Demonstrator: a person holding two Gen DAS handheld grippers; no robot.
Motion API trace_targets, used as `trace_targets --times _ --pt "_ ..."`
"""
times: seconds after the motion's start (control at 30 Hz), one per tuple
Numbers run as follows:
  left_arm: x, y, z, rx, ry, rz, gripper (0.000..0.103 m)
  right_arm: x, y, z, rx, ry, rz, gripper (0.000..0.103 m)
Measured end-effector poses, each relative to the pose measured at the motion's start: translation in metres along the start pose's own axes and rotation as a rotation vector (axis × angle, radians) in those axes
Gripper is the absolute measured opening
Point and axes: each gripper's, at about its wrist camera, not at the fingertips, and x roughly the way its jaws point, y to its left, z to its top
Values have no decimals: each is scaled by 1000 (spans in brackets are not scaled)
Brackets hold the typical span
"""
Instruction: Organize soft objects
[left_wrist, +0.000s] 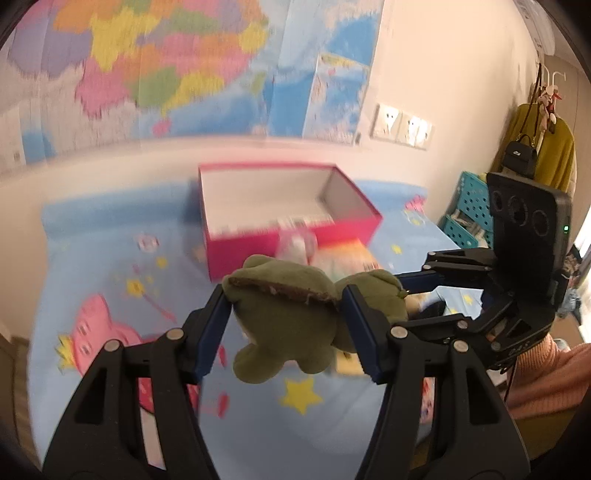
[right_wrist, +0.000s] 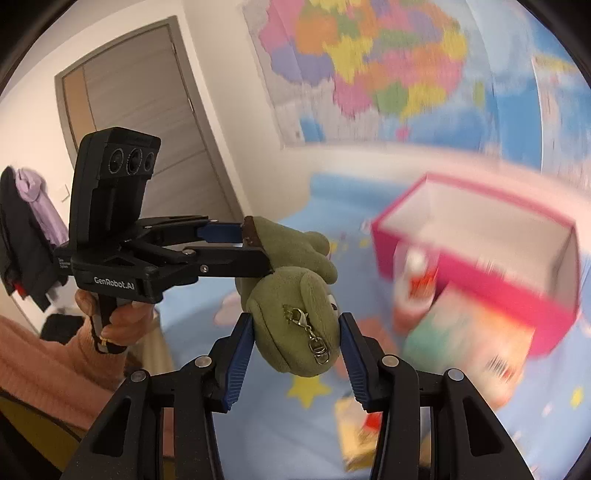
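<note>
I hold the olive-green plush frog toy (left_wrist: 284, 317) clear above the blue cartoon-print bedsheet (left_wrist: 92, 258), my left claw (left_wrist: 284, 299) clamped on its brown-edged end and my right claw (right_wrist: 295, 332) pinching its clasp-bearing end, apparently to carry it level toward the open pink cardboard box (left_wrist: 291, 236) beyond.

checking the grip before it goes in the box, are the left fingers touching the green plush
Touching. The left wrist view shows both blue fingers of the left gripper pressed against the green plush, one on each side.
</note>
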Motion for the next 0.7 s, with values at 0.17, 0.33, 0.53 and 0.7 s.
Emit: trace_targets --times 0.17,0.33,0.53,0.7 --pt "6 2 47 36 -64 21 63 -14 -16 39 -58 -74 -53 47" --pt "35 10 88 35 -69 16 63 -11 -43 72 -76 -94 -101 47" --pt "90 25 115 1 -31 23 63 8 -91 92 -64 -53 -145 47" --pt "141 43 126 -25 36 33 63 39 -129 99 -52 27 -178 47"
